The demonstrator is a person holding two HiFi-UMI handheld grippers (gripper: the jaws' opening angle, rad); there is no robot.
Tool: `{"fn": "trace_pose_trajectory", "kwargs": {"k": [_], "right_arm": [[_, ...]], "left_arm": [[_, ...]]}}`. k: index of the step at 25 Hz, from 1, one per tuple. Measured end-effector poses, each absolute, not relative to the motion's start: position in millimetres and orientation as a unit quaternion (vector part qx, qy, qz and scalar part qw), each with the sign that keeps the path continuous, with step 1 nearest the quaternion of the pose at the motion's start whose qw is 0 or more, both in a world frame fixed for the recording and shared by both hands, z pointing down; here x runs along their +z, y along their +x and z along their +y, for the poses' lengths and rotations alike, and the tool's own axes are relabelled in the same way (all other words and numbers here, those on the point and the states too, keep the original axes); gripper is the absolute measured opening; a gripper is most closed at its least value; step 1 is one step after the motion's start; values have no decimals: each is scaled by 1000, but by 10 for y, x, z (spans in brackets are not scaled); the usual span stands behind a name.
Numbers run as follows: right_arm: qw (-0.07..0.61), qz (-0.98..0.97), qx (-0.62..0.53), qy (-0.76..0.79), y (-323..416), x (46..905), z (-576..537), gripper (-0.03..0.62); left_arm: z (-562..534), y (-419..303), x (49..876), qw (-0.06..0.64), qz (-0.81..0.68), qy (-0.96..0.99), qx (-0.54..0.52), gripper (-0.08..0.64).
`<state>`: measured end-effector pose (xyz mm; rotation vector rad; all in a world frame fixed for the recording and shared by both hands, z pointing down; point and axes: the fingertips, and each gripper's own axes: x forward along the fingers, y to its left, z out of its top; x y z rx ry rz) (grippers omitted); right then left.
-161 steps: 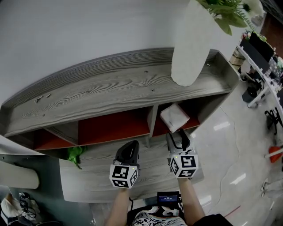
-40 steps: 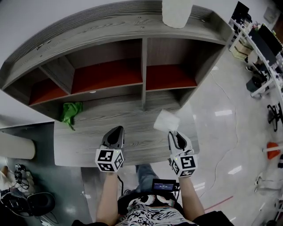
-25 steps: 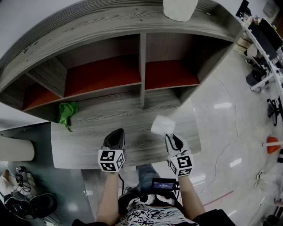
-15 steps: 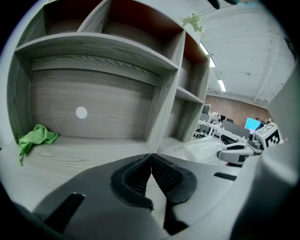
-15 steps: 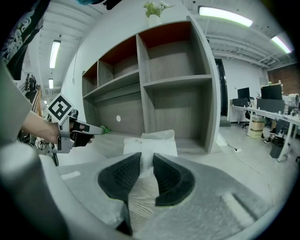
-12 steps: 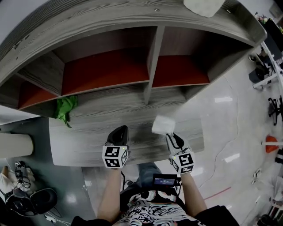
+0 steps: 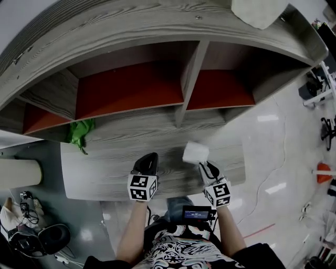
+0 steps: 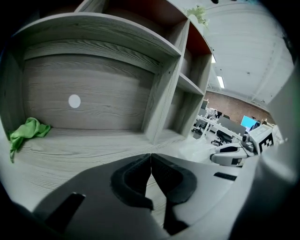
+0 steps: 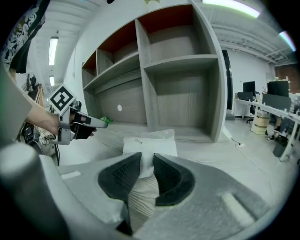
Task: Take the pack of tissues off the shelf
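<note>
The grey wood-grain shelf unit with red back panels fills the upper part of the head view, and all its open compartments are bare. At its foot lies the grey wood-grain bench, running along the front of the unit. A large white rounded vessel stands on top of the unit, above its right-hand compartments.

The left gripper hangs over the bench out in front of the unit's upright divider. Its dark fingers are pressed together at the tips, with nothing between them. The right gripper is beside it, in front of the unit's right-hand compartment, and its fingers are clamped on the near edge of the white plastic-wrapped pack of tissues.

The pack is out of the unit, over the right part of the bench in front of the lower right compartment. Whether it touches the bench is not clear. A crumpled green cloth lies on the bench at the mouth of the unit's lower left compartment, well apart from both grippers.
</note>
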<state>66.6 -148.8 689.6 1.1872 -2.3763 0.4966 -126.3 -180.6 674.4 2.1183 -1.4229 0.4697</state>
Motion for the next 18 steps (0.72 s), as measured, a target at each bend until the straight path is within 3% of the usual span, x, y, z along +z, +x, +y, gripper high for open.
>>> {"fn": "trace_pose_trajectory", "kwargs": {"k": [9,18], "right_arm": [[272,-842,199,420,750,7216,-1478,87],[267,-840,190,432,820,7108,-1418,135]], "left_arm": [[-1815,-1184,6912,287,-516,785,189,8],[-1867,-1082,6788,295,-520,785,161,8]]}}
